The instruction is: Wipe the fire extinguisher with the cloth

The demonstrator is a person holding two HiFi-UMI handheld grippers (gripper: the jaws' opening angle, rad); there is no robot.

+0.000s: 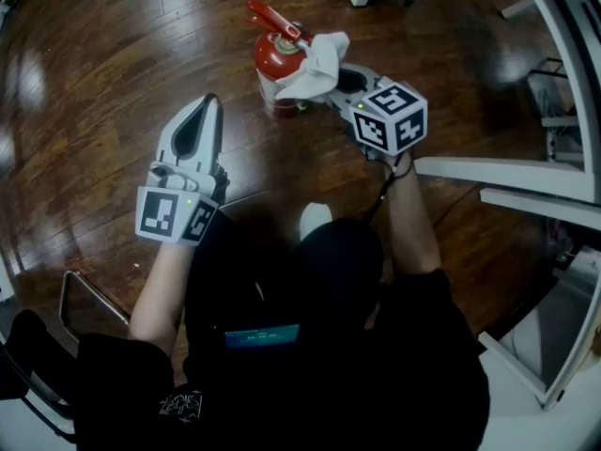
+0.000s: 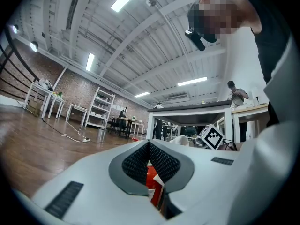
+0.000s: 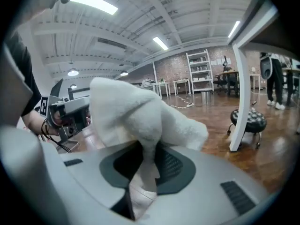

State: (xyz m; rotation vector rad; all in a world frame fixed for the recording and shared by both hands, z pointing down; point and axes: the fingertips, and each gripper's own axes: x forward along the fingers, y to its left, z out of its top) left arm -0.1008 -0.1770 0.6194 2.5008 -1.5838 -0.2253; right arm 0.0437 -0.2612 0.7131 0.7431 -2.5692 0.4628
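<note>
Where the red fire extinguisher (image 1: 272, 56) stands on the brown wood floor (image 1: 103, 54), a white cloth (image 1: 319, 56) is pressed against its top, on the right side. The cloth is held by the right gripper (image 1: 331, 78), and the jaws are clamped tight on it. In the right gripper view, a thin fold of the cloth is pinched between the two dark pads (image 3: 173, 165). The rest of the cloth is bunched up in a big soft lump above them. The red handle (image 1: 274, 19) of the extinguisher sticks out past the cloth, up and to the left in the head view.

The left gripper (image 1: 209, 103) is held off to the left, apart from the extinguisher, with its tip pointed toward it. Its jaws are closed together, and nothing is held in them. In the left gripper view, a bit of the red extinguisher can be seen through a small gap low down between the jaws. The marker cube (image 1: 390, 116) on the right gripper is turned up toward the head camera. White bars (image 1: 507, 172) are seen at the right, beside the person's right arm.
</note>
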